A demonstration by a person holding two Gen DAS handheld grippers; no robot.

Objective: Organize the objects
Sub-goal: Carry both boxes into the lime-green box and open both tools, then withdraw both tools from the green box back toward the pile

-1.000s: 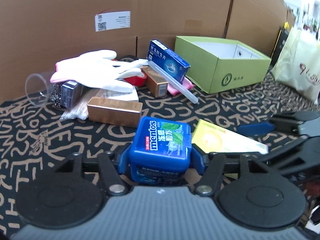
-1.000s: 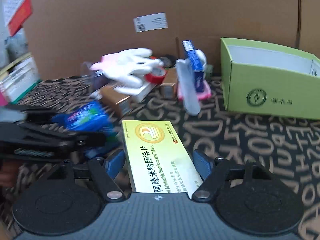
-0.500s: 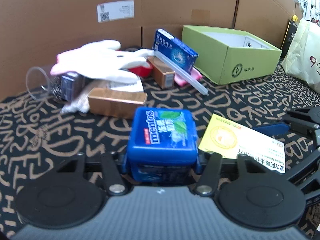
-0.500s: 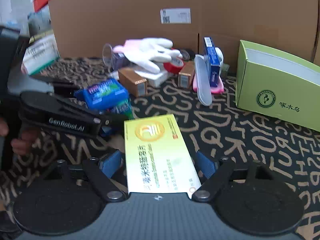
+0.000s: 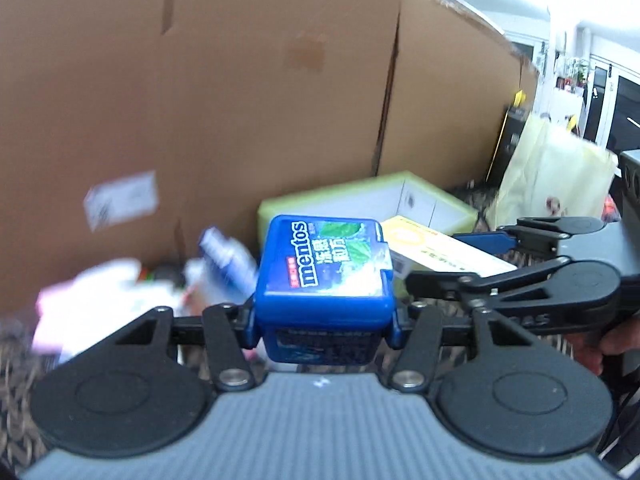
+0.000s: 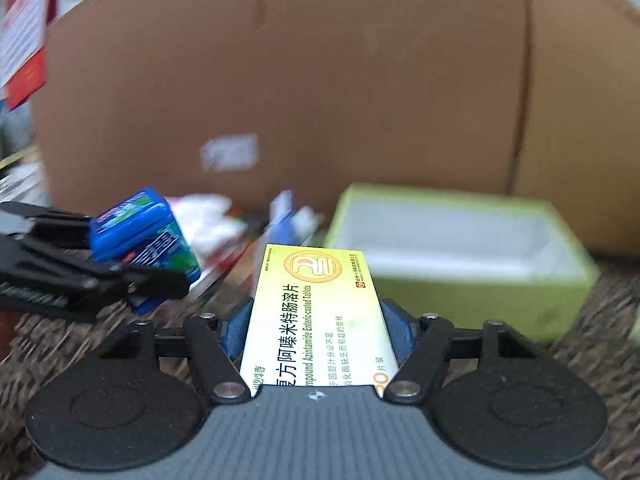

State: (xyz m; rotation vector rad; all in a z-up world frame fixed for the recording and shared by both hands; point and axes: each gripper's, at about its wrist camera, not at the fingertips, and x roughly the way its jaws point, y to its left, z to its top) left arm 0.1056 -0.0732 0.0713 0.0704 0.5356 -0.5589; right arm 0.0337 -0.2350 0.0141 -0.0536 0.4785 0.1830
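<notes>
Your left gripper (image 5: 323, 322) has its blue pads clamped on either side of the blue Mentos box (image 5: 325, 270), which sits lid up, clear of the patterned mat (image 5: 18, 364). Nearest you in the other view, your right gripper (image 6: 316, 330) is pinching the yellow tablet carton (image 6: 316, 312) by its long edges; its jaws have just been closing onto the carton, which lies flat between the pads and points forward.

Take the open green box (image 6: 476, 300) as your landmark. The tablet carton is held just in front of its near left corner, off the mat. The Mentos box is held to the left of the green box and a little nearer to you; from the left wrist it hides the green box's lower left part. The two grippers are side by side, the right one's fingers (image 5: 486, 242) reaching in from the right of the left wrist view with the carton between them.

Farther left of the green box lies a blurred heap: a white glove (image 5: 100, 296) and a blue-and-white carton (image 5: 226, 258) can be made out, the rest cannot. To the right of the green box stands a pale yellow bag (image 5: 554, 176). Behind the green box rises a brown cardboard wall (image 6: 320, 80) with a white label (image 6: 230, 152).
</notes>
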